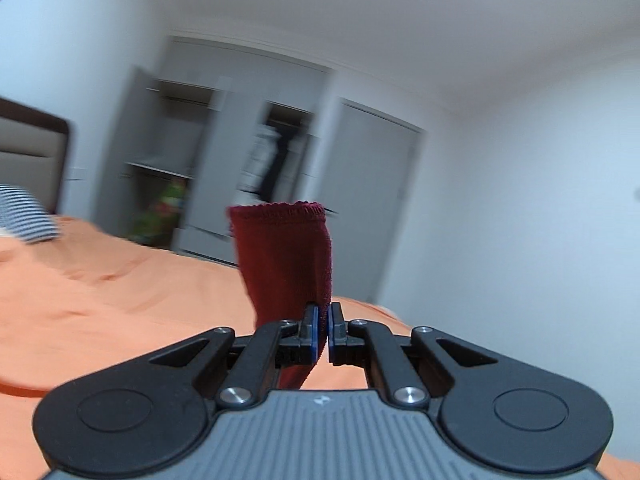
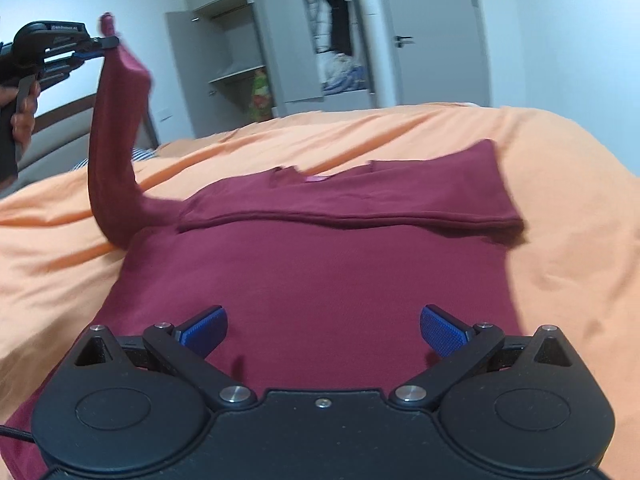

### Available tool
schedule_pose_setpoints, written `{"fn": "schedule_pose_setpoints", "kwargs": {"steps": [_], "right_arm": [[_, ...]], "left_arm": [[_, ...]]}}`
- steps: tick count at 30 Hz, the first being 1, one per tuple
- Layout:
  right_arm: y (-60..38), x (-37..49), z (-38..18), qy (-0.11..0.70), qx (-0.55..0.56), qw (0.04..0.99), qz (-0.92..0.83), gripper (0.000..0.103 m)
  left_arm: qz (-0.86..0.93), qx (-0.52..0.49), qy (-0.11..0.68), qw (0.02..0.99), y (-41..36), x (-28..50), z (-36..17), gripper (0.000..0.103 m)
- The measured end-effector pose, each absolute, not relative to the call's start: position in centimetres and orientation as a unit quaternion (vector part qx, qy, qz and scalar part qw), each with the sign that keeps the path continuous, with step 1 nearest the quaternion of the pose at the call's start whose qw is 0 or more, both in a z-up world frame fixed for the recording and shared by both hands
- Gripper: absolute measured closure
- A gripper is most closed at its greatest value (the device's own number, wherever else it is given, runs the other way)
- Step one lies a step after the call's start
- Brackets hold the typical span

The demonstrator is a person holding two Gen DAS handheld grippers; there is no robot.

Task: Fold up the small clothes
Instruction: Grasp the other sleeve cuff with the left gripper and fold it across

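Observation:
A maroon long-sleeved shirt (image 2: 320, 280) lies flat on the orange bedspread (image 2: 560, 208), its right sleeve folded across the chest. My left gripper (image 1: 323, 334) is shut on the cuff end of the left sleeve (image 1: 286, 256). From the right wrist view that left gripper (image 2: 108, 42) holds the sleeve (image 2: 116, 140) lifted high above the bed's left side. My right gripper (image 2: 323, 330) hovers low over the shirt's lower body, open, with nothing between its blue pads (image 2: 206, 328).
A grey wardrobe (image 2: 280, 40) with open doors stands beyond the bed, a closed door (image 2: 432, 32) to its right. A dark headboard (image 1: 36, 152) and a striped pillow (image 1: 24, 214) sit at the left. A hand (image 2: 22, 116) grips the left tool's handle.

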State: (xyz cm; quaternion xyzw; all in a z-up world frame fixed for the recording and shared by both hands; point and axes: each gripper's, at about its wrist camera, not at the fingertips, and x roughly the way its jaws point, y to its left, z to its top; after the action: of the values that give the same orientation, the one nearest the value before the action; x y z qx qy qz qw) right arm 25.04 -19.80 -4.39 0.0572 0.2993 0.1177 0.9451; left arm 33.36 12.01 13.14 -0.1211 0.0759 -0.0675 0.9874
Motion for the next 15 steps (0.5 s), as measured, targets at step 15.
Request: {"fn": "schedule_pose_setpoints", "kwargs": {"steps": [15], "right_arm": [[-27.4,21.5,-3.6,0.297,0.077,0.952,0.008,0.001]], "left_arm": [[-0.183,-0.055,0.265,0.945,-4.5,39.7,-2.5,0.099]]}}
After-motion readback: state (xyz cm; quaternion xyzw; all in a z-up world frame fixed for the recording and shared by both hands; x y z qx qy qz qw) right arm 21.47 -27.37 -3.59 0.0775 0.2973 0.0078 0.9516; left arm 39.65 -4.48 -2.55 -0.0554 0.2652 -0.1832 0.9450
